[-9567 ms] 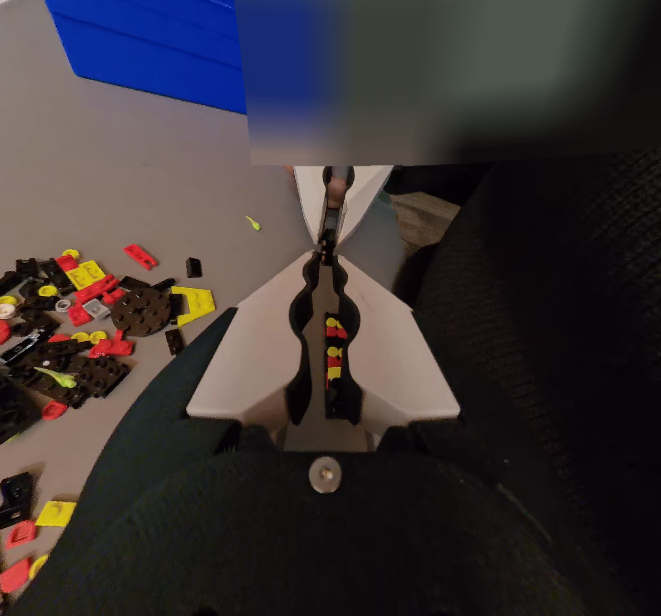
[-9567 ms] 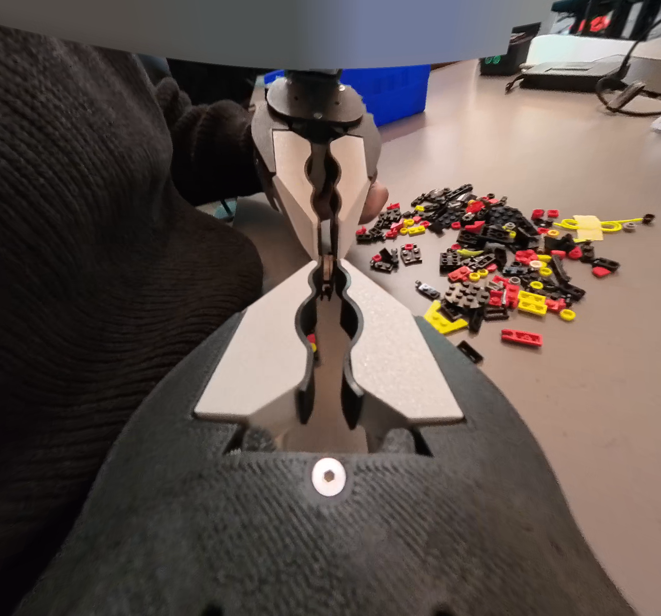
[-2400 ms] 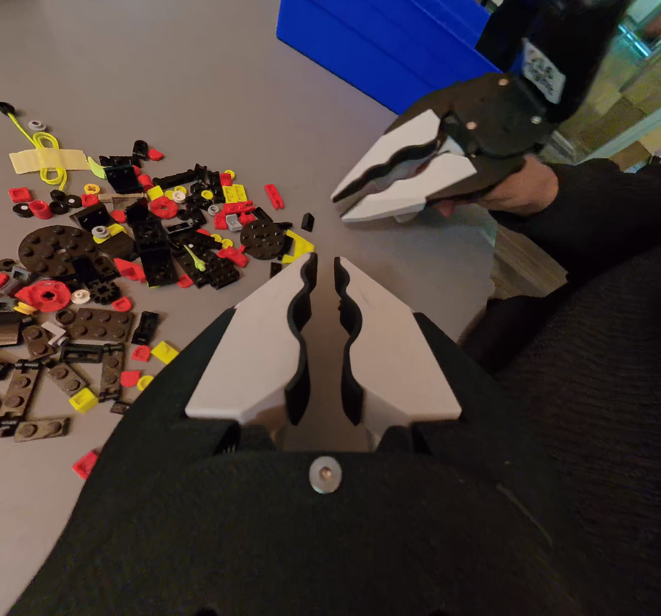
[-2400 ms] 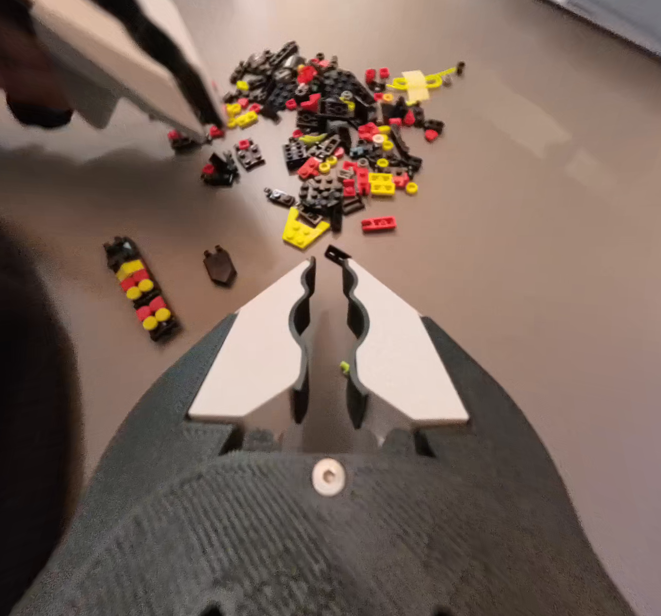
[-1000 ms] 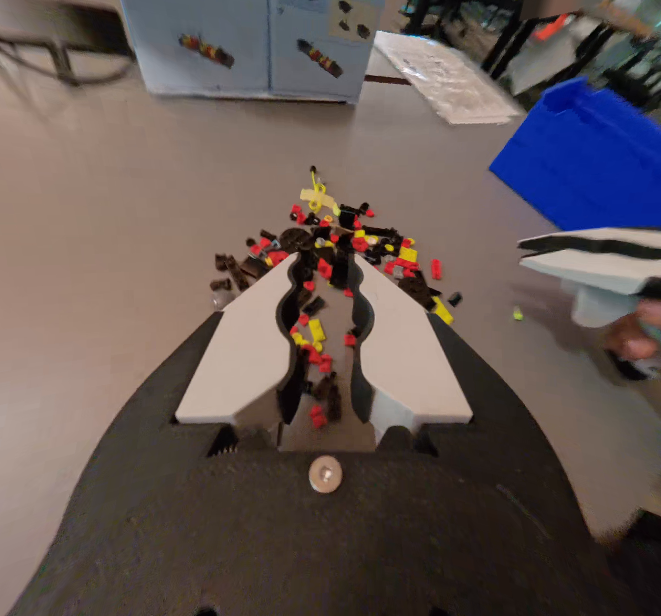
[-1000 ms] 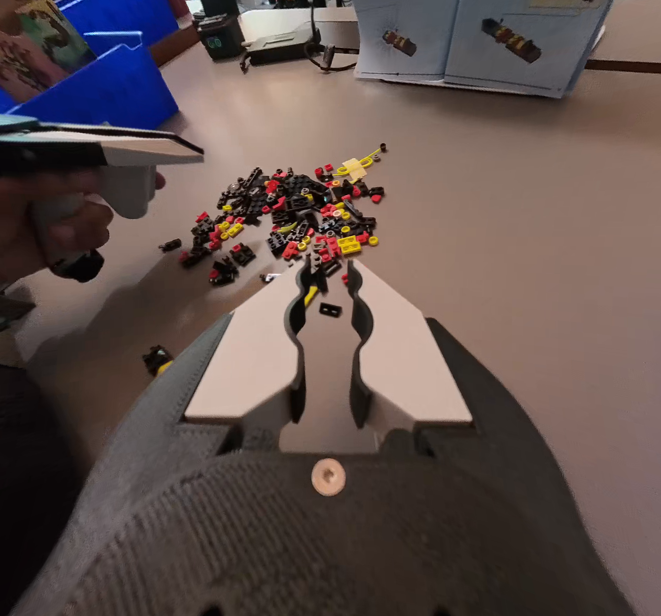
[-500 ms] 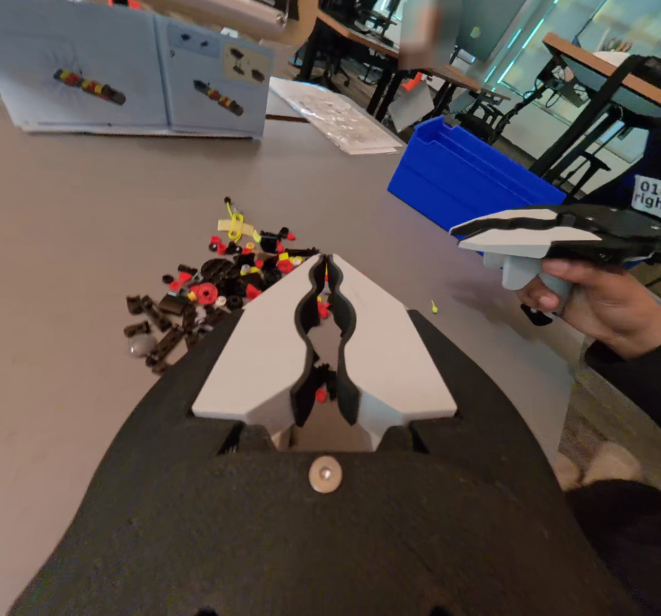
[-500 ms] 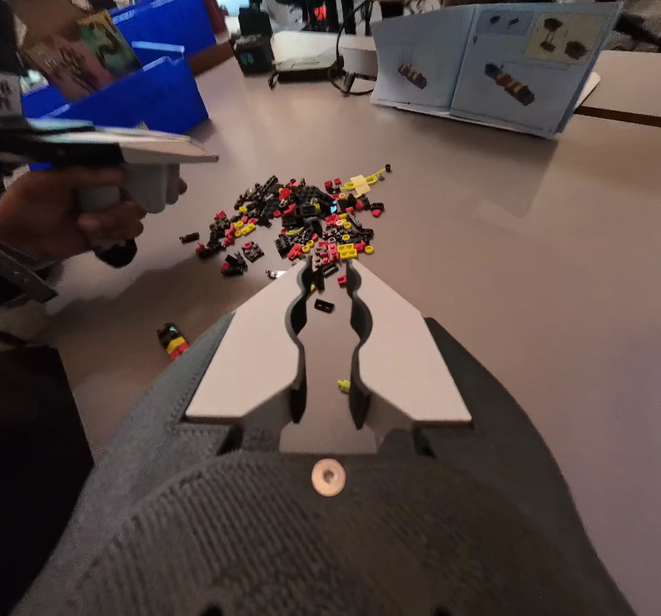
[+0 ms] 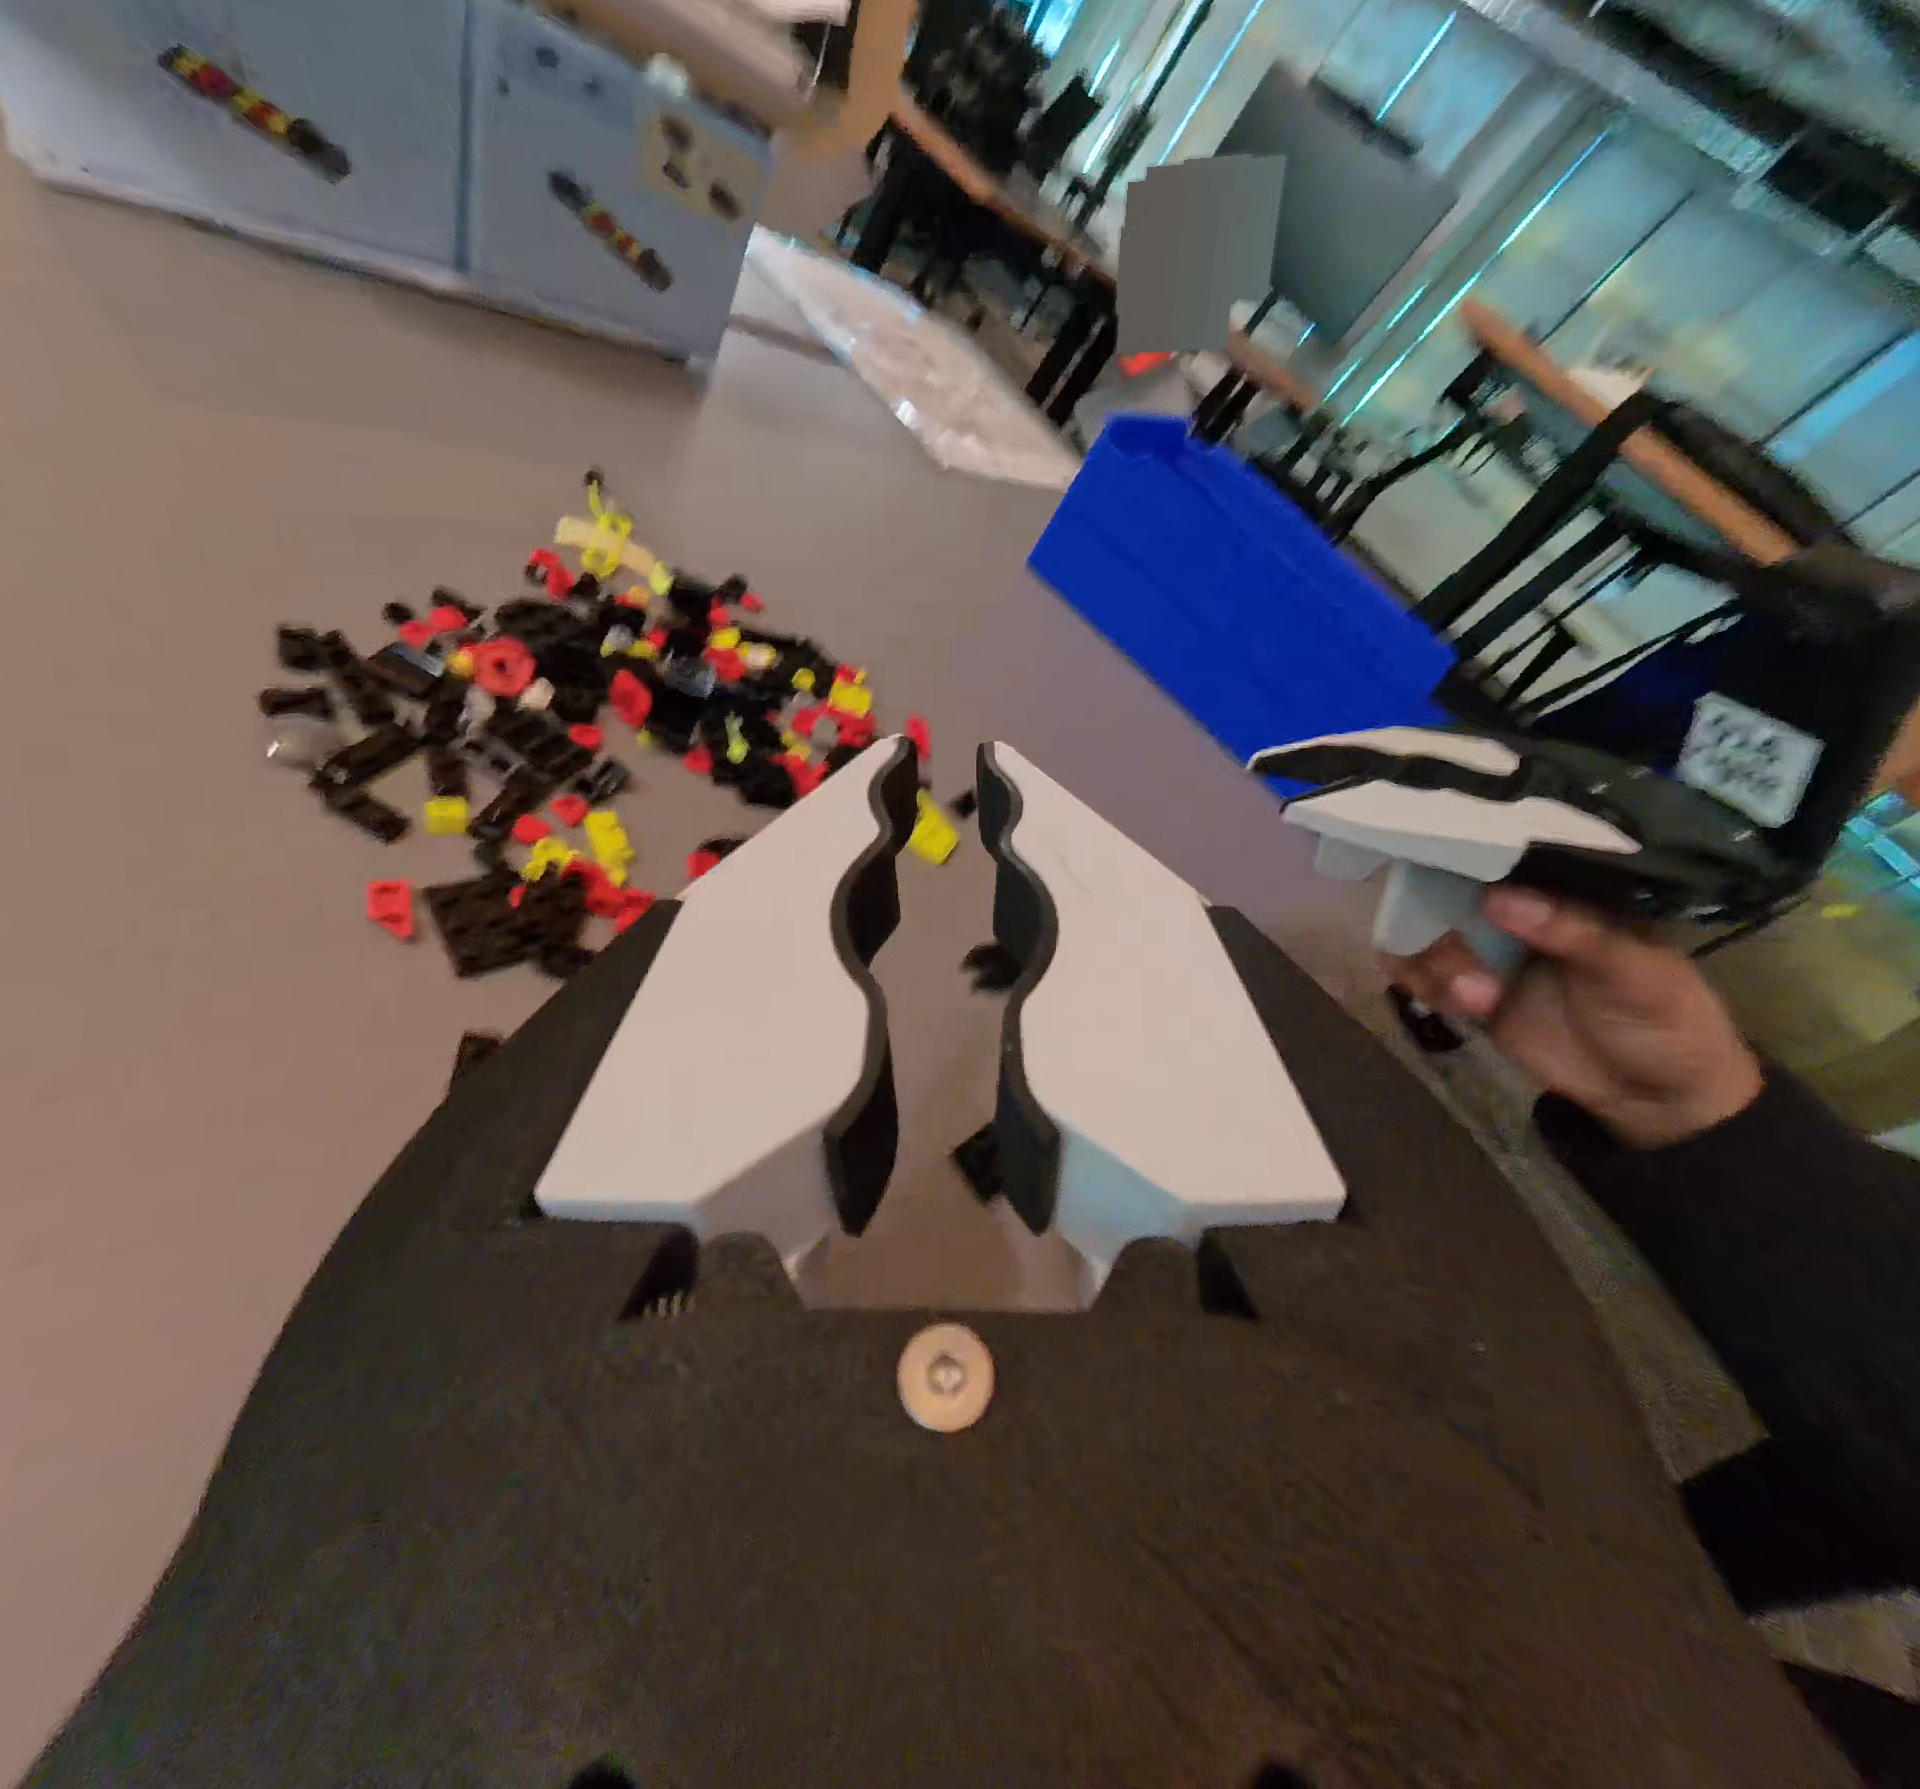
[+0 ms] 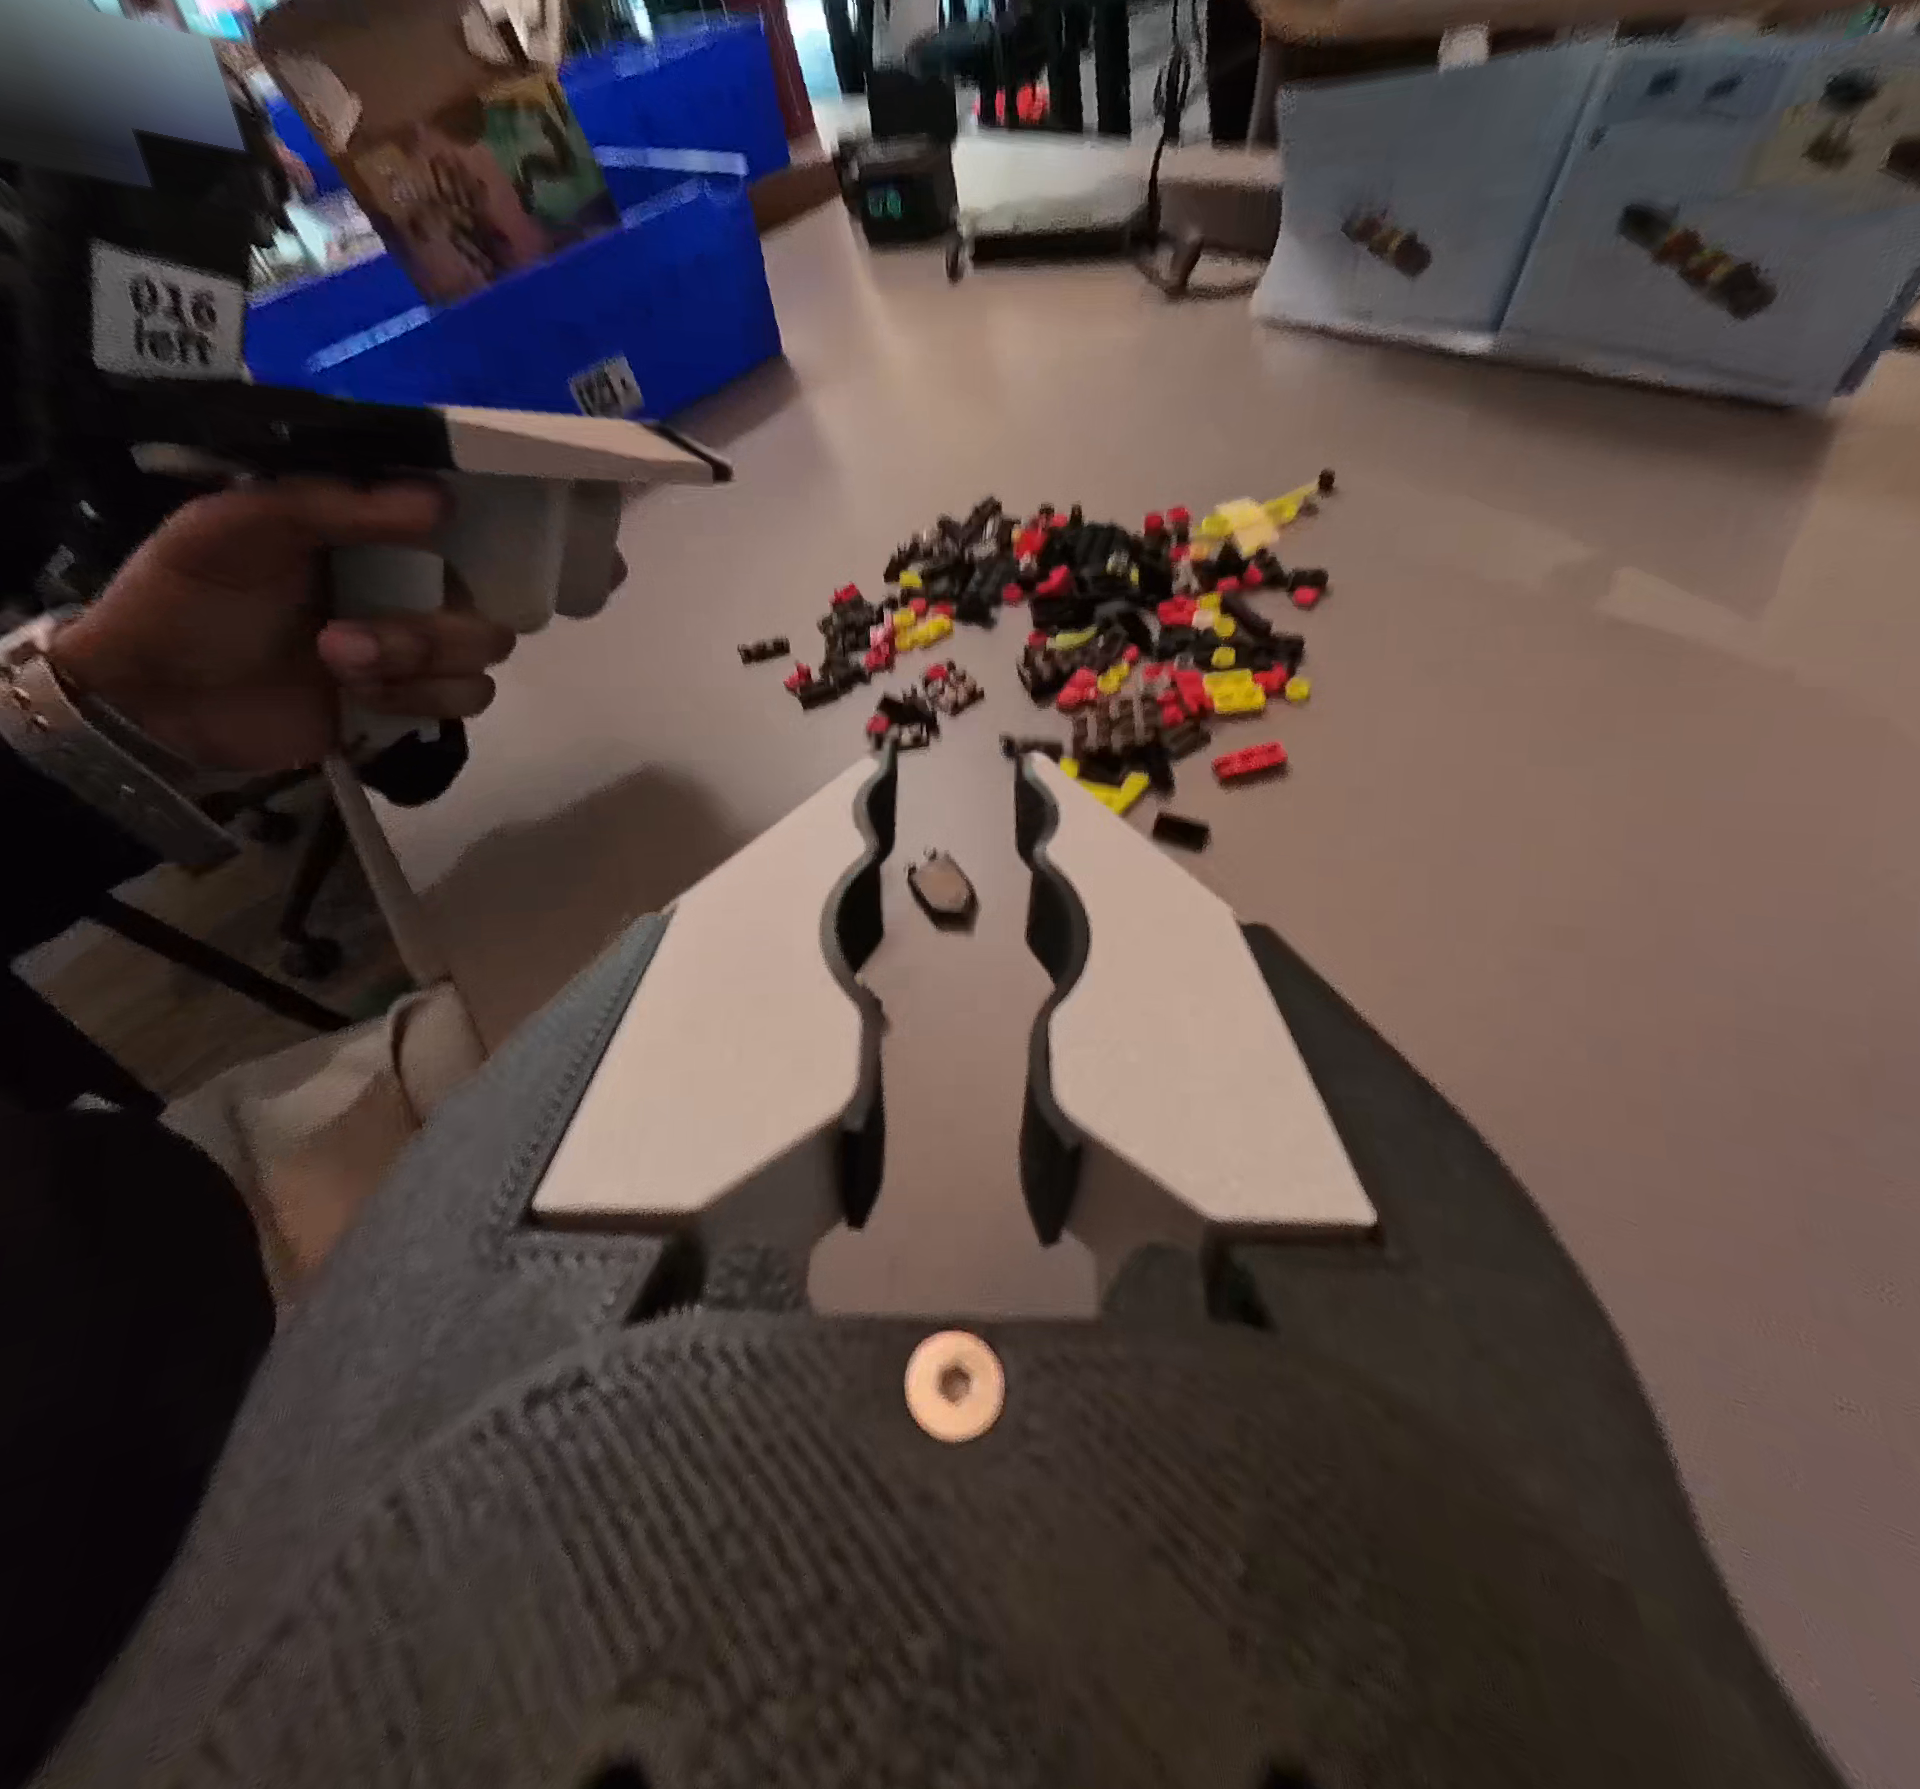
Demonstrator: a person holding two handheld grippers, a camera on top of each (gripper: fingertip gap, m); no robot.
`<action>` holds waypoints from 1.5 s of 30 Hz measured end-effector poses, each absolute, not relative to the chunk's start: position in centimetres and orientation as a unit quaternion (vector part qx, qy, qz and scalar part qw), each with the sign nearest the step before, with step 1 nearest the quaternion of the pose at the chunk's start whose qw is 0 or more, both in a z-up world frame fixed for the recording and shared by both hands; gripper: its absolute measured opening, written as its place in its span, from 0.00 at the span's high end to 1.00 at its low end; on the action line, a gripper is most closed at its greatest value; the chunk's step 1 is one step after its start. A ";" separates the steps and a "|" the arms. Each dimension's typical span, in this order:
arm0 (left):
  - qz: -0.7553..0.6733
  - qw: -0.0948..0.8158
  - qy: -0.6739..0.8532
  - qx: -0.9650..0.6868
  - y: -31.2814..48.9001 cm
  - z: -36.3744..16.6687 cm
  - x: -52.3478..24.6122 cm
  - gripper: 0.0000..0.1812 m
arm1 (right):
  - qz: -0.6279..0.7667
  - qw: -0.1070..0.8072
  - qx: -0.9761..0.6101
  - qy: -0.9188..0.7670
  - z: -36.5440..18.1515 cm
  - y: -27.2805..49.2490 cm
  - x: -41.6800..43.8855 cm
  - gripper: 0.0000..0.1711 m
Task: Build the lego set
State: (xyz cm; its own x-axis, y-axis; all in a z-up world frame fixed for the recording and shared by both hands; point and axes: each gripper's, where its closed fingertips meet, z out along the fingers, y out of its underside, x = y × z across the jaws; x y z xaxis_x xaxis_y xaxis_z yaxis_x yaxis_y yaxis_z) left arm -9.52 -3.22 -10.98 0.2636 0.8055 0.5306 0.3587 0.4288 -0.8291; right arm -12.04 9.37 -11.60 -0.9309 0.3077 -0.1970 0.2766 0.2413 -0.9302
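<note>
A: Both claws hang above the worktop (image 10: 1558,804) with nothing in them. The left claw (image 9: 945,763) is parted a little, the right claw (image 10: 951,768) wider.

B: And the bricks?

A: The pile (image 10: 1091,617) lies on the worktop at twelve o'clock of the right claw, and at ten to eleven o'clock of the left one (image 9: 582,731). One dark piece (image 10: 940,892) sits apart, seen between the right fingers.

B: So the step is choosing the next part?

A: I'd judge so. Check the booklet (image 10: 1579,222) standing beyond the pile at one o'clock, then drop onto a single brick at the pile's edge, claw opened just past its width, and pinch its flat sides.

B: What gets in the way?

A: The pieces overlap, so a grab in the middle may take two. The blue bin (image 9: 1226,586) stands at one o'clock of the left claw, clear of the pile. The two claws are close together; the left one (image 10: 582,451) shows at ten o'clock in the right view, so reach one at a time.
</note>
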 end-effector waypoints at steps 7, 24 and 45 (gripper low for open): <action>0.133 0.613 -0.587 -0.512 -2.0 -11.8 -8.7 0.92 | 0.576 -0.007 -0.212 -0.790 -12.3 9.5 -11.7 0.87; 0.158 0.592 -0.563 -0.554 -2.1 -12.5 -14.7 0.92 | 0.575 -0.091 -0.233 -0.779 -13.5 7.5 -16.1 0.84; 0.205 0.592 -0.496 -0.602 -0.5 -11.0 -19.1 0.94 | 0.549 -0.015 -0.122 -0.827 -13.5 4.5 -15.8 0.86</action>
State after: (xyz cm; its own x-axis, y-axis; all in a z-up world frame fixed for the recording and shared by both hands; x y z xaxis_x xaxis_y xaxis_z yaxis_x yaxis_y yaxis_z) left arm -19.10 -0.51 -11.03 0.4244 0.8394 0.3394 0.3535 0.1915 -0.9156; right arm -15.77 4.47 -13.52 -0.9700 0.1846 -0.1582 0.2175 0.3687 -0.9037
